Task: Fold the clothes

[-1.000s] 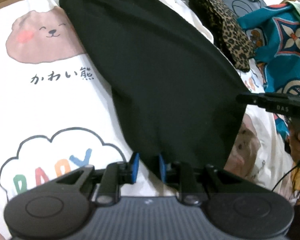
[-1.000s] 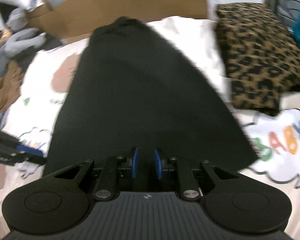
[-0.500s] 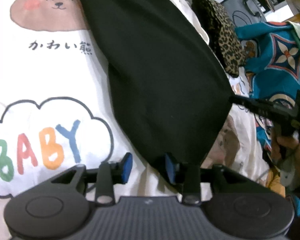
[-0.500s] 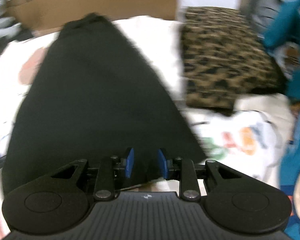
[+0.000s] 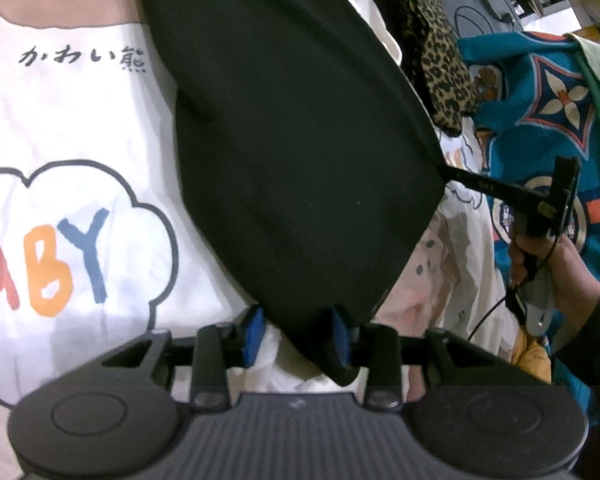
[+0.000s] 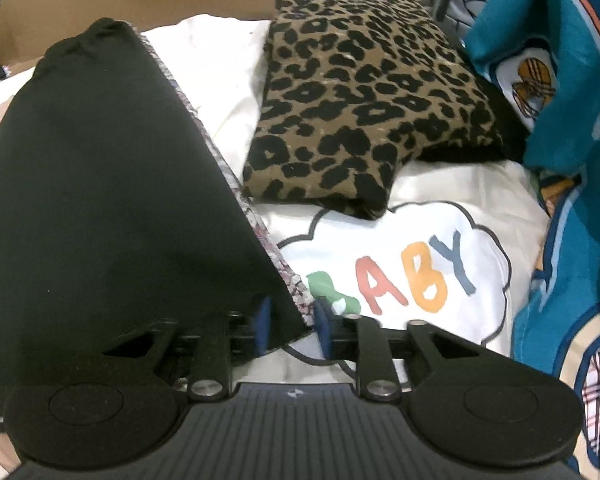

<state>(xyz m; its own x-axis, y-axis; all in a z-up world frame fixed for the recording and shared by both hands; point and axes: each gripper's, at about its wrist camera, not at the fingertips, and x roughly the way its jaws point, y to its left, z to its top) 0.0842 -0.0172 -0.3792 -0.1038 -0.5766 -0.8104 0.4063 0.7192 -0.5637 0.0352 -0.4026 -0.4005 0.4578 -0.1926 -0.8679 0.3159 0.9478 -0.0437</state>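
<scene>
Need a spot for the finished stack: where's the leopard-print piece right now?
In the right wrist view, the leopard-print piece lies folded on the white sheet, right of the black garment and just above the BABY cloud print.

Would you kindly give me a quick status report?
Left claw open astride black garment corner. Right claw closing on opposite corner. Leopard-print stack alongside, clear.

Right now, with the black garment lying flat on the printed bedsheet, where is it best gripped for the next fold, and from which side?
Probably by its two near corners, from the near hem. The flat black fabric garment widens toward the cameras, and each corner already sits between a gripper's fingers: right gripper closing on the right corner, left gripper astride the left. The white cartoon-print bedsheet bunches close beneath, so pinch the corner only.
</scene>
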